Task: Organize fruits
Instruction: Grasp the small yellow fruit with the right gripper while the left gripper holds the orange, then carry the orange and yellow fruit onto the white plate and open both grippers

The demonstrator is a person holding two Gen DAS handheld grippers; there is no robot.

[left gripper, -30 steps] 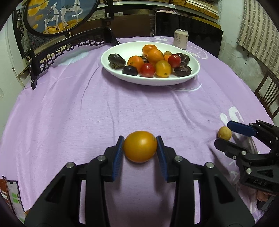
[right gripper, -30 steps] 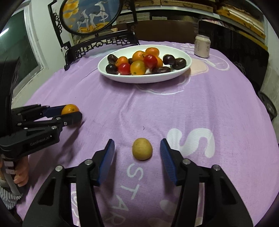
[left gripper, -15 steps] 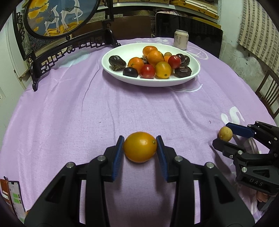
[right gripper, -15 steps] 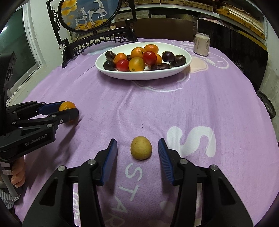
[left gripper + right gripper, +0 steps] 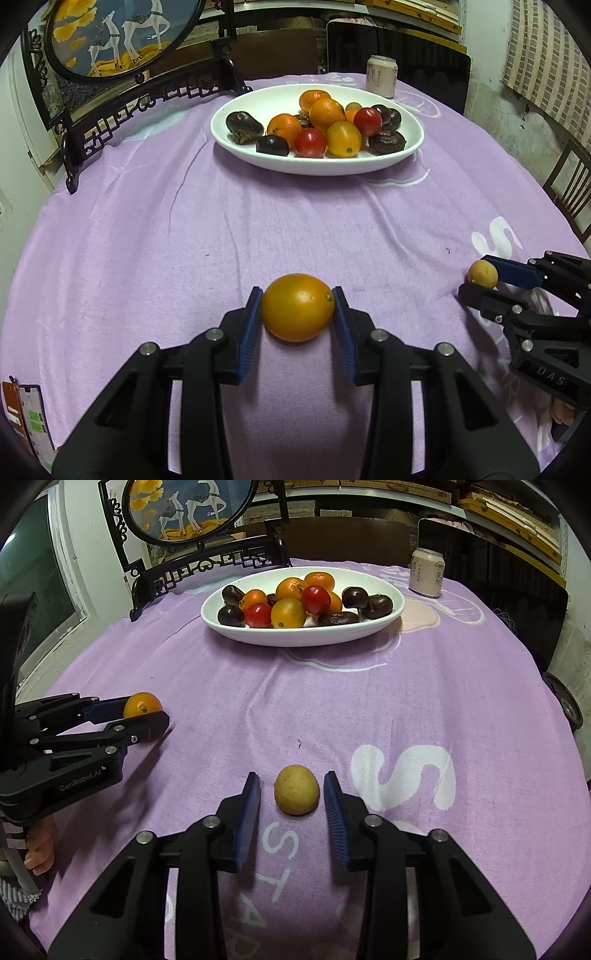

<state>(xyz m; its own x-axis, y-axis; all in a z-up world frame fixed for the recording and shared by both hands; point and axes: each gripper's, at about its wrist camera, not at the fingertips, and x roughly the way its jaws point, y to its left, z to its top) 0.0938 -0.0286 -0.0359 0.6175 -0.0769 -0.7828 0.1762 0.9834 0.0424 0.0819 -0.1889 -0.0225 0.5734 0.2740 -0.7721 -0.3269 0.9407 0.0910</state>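
Note:
My left gripper (image 5: 297, 309) is shut on an orange fruit (image 5: 297, 307), its blue pads touching both sides, low over the purple cloth; it also shows in the right wrist view (image 5: 142, 706). My right gripper (image 5: 292, 794) is open around a small yellow fruit (image 5: 296, 789) that lies on the cloth, with a gap on each side. The yellow fruit also shows in the left wrist view (image 5: 482, 273). A white oval bowl (image 5: 369, 168) at the far side holds several orange, red and dark fruits.
A drink can (image 5: 381, 76) stands behind the bowl. A black carved frame with a deer picture (image 5: 122, 44) stands at the far left. A phone (image 5: 26, 413) lies at the near left table edge. A chair (image 5: 569, 188) is at the right.
The right gripper's jaws have narrowed around the yellow fruit. The left gripper has kept hold of the orange fruit and shifted slightly.

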